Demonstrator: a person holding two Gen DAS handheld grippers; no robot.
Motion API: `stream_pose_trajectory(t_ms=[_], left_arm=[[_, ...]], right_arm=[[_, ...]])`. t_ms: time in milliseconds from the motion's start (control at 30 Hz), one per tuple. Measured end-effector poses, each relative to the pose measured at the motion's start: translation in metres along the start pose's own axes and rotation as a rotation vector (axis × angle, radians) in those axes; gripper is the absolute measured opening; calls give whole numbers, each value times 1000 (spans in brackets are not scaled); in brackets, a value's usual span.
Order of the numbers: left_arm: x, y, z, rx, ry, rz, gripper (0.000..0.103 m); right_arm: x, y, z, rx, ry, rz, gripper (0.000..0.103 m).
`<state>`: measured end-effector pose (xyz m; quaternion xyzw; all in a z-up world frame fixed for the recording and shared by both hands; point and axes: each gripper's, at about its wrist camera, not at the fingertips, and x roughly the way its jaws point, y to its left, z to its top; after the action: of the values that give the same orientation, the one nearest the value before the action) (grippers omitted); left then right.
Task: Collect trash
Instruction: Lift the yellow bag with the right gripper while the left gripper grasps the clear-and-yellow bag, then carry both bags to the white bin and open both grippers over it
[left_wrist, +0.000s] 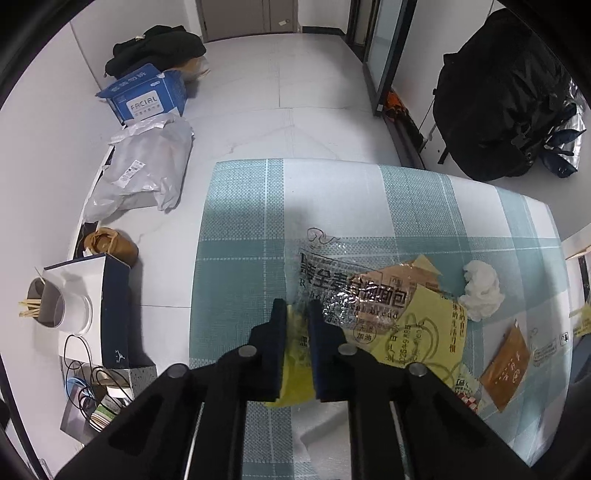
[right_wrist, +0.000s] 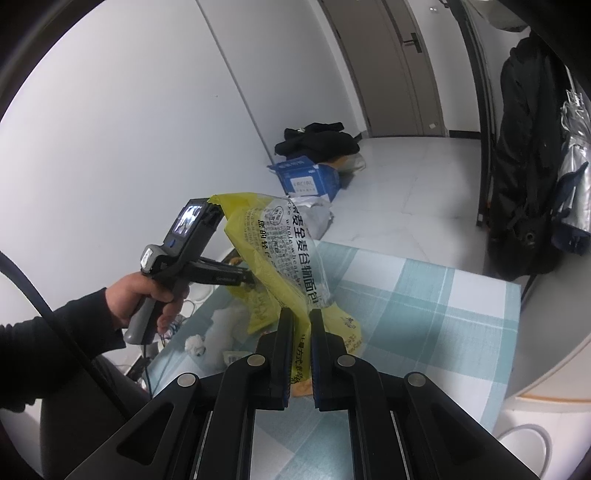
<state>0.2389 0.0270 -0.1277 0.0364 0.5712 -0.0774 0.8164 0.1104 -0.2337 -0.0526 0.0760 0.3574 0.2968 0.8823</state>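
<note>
A yellow and clear bread bag (left_wrist: 369, 295) with printed text is pinched at one edge by my left gripper (left_wrist: 297, 306), which is shut on it. In the right wrist view the same bag (right_wrist: 280, 251) hangs above the checked tablecloth (right_wrist: 424, 314), and my right gripper (right_wrist: 299, 314) is shut on its lower part. The left gripper (right_wrist: 248, 279), held by a hand (right_wrist: 144, 295) in a dark sleeve, grips the bag's far side. A crumpled white tissue (left_wrist: 480, 291) and a brown sachet (left_wrist: 504, 365) lie on the table (left_wrist: 240, 221).
On the floor to the left are a blue box (left_wrist: 147, 96), a grey mailer bag (left_wrist: 147, 173), black clothes (left_wrist: 155, 44), a shoebox (left_wrist: 110, 310) and a cup with sticks (left_wrist: 48, 306). A black backpack (left_wrist: 506, 96) hangs beyond the table's far right corner.
</note>
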Motion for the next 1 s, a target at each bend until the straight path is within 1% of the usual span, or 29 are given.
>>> stream_pose_trajectory(t_ms=[133,267,367,500,600,667,900,1000], left_arm=[[-3,-1,-1,-15,-3,9,4],[-13,0,-1,-18,-27,23,3],[-22,3,-2,-43,-52,35,2],[-41,-2,-7,-52,-122,69,2],[-60,-6,-15,-64,-190,68,2],[-69,-9,-19,-64,-217,76,2],[-110,-20,-32,-64,-324,41,2],[-132,-28,-39,-75,-372,18,2]], right_arm=[[-1,3,-1,-10,-4,-4,7],[-2,4,0,-13,-13,-7,7],[-1,4,1,-11,-17,-11,7],[-2,6,0,-23,-27,-18,7],[-4,10,-1,-34,-39,-25,7],[-7,12,-2,-31,-45,-31,7],[-27,25,-4,-50,-112,-82,7],[-37,27,-5,-34,-147,-99,7]])
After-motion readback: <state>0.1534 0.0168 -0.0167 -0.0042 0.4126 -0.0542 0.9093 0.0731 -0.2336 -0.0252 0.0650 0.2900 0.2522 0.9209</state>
